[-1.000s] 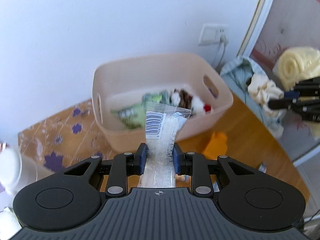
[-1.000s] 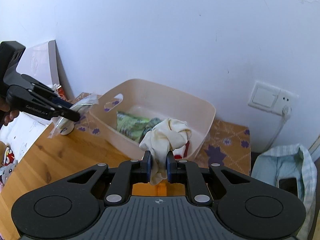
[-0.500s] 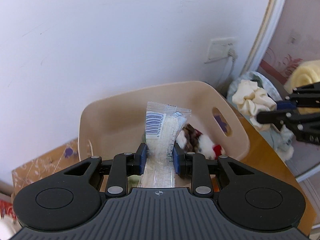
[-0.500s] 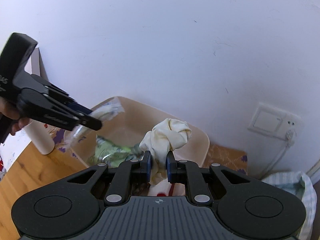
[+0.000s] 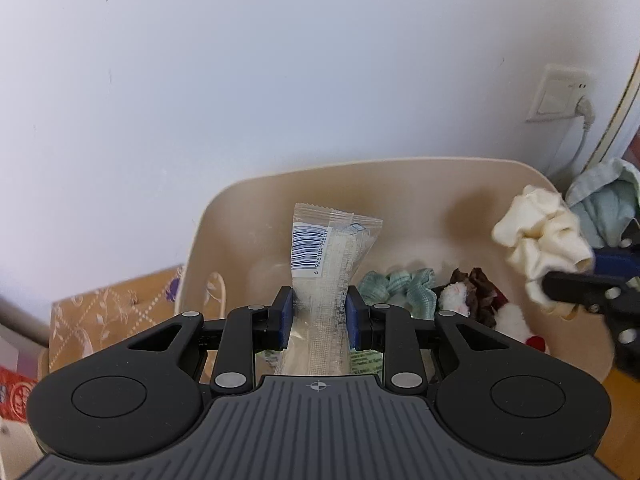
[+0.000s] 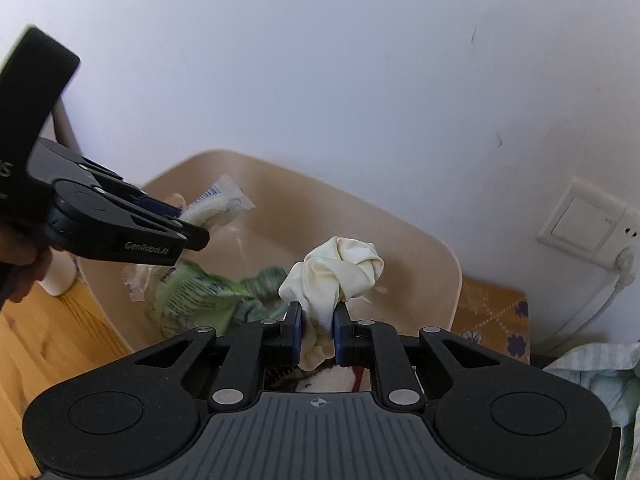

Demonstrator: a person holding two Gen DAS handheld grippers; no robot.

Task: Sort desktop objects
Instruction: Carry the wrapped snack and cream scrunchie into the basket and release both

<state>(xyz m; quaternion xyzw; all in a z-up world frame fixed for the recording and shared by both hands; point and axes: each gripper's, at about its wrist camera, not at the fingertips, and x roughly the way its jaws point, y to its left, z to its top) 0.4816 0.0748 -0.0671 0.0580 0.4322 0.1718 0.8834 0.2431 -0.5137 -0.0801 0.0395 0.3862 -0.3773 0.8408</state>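
Note:
My left gripper (image 5: 318, 314) is shut on a clear plastic packet (image 5: 326, 256) with a barcode and holds it above the beige plastic bin (image 5: 400, 184). My right gripper (image 6: 317, 328) is shut on a cream scrunchie (image 6: 340, 268) and holds it over the same bin (image 6: 400, 240). Each gripper shows in the other's view: the right one with the scrunchie (image 5: 544, 240) at the right, the left one with the packet (image 6: 216, 204) at the left. In the bin lie a green scrunchie (image 5: 400, 286), a green packet (image 6: 192, 292) and a brown and white plush item (image 5: 476, 300).
The bin stands against a white wall on a wooden table (image 6: 44, 344) with a patterned mat (image 5: 116, 308). A wall socket (image 6: 588, 224) with a plugged cable is at the right. A pale blue cloth (image 5: 608, 204) lies beyond the bin. A white bottle (image 6: 60, 276) stands left of it.
Both grippers have moved forward and over the bin with their loads. The bin now fills the lower middle of both views.

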